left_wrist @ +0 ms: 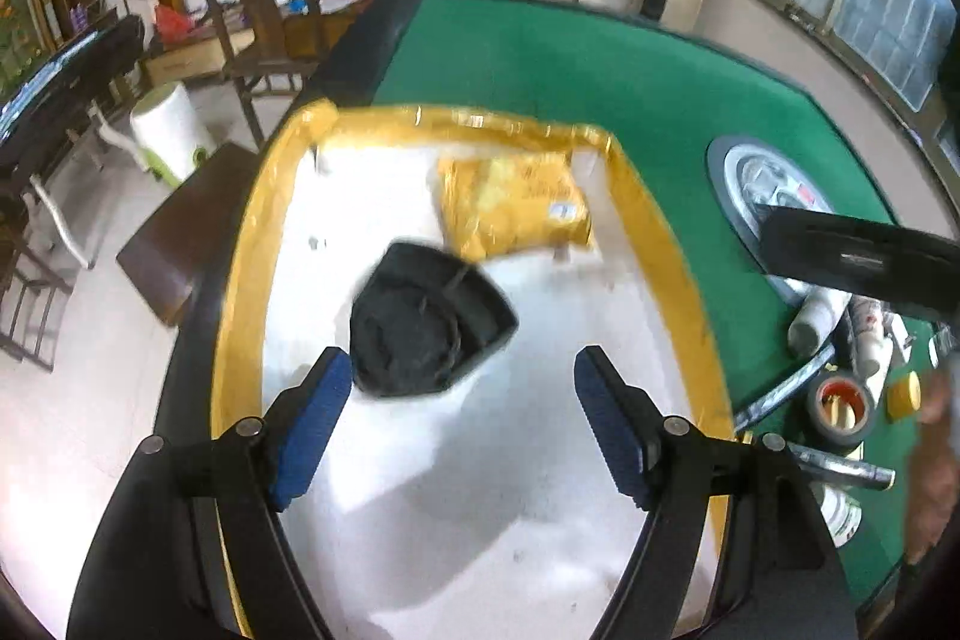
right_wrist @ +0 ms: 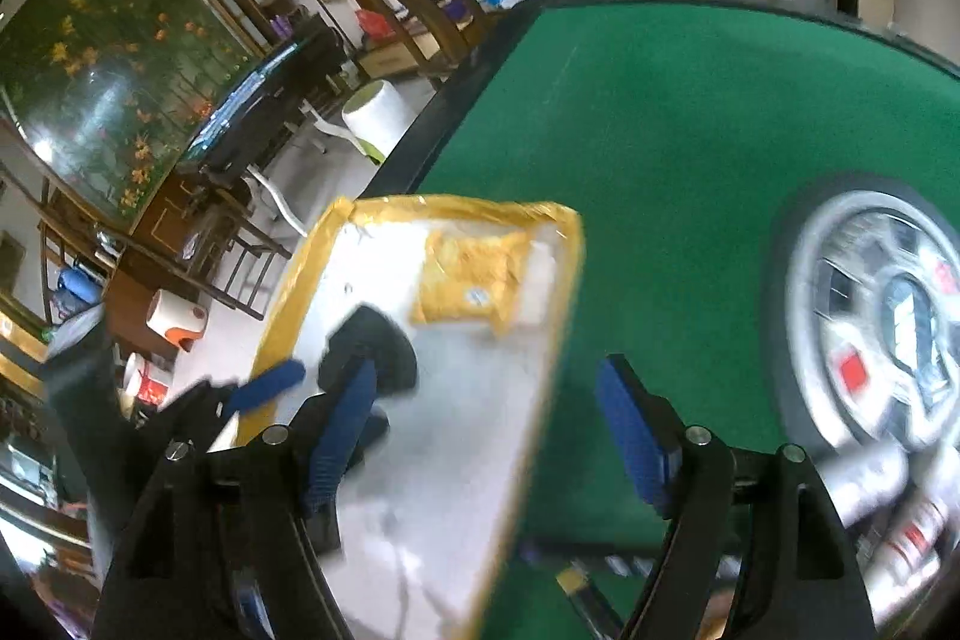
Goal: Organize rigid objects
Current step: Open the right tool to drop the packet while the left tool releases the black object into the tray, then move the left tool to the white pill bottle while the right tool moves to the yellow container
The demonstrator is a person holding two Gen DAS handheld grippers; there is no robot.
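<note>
On the green felt table sits a shallow white tray with a yellow taped rim. Inside it: a black rounded-triangle plastic object near the middle, and a crinkled yellow plastic packet just beyond it, toward the far rim; the two look to be touching at one corner, though blur makes this uncertain.

Left gripper: blue-padded jaws apart, nothing between them, poised above the tray floor just on the near side of the black object, not touching it.

Right gripper: jaws apart and empty, straddling the tray's right-hand rim, one blue pad over the white floor, the other over green felt. Its view is motion-blurred.

Right of the tray, on the felt: a round silver-and-black dial set in the table, white cylindrical bottles, a dark roll of tape, a small yellow roll.
</note>
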